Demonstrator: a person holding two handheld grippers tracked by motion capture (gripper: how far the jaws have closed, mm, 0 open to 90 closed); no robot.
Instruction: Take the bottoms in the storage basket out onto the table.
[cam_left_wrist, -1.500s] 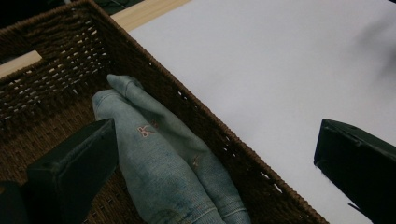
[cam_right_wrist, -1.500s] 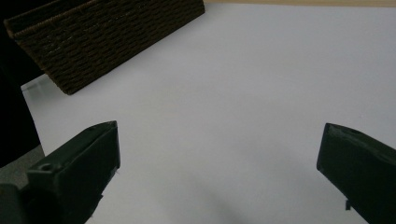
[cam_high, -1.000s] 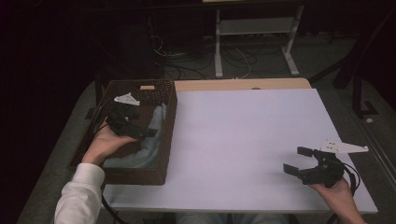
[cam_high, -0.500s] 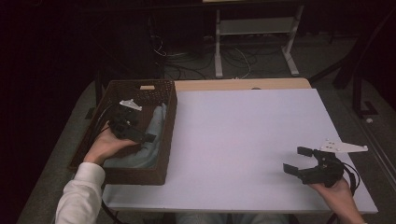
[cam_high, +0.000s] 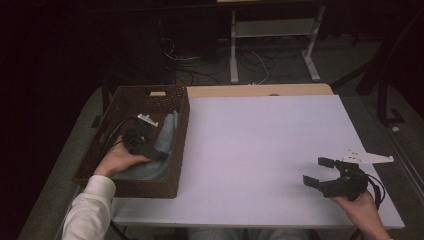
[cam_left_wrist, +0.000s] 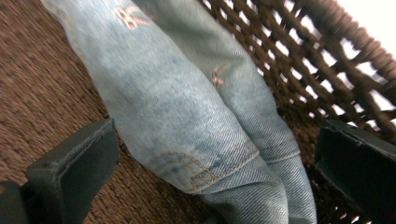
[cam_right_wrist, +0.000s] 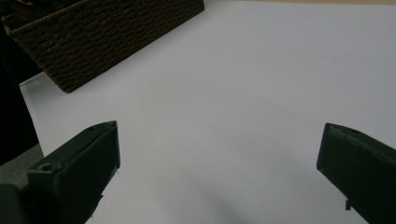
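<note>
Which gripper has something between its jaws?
The left gripper, down in the wicker basket: its open jaws straddle the folded jeans. The right gripper hangs open over the bare white table.

One woven basket (cam_high: 100, 150) sits at the left of the high view, holding one pair of light-blue jeans (cam_left_wrist: 187, 116). Two handheld grippers are visible, one (cam_high: 142, 142) inside the basket and one (cam_high: 320, 172) at lower right, over one white table (cam_high: 260, 150).
</note>
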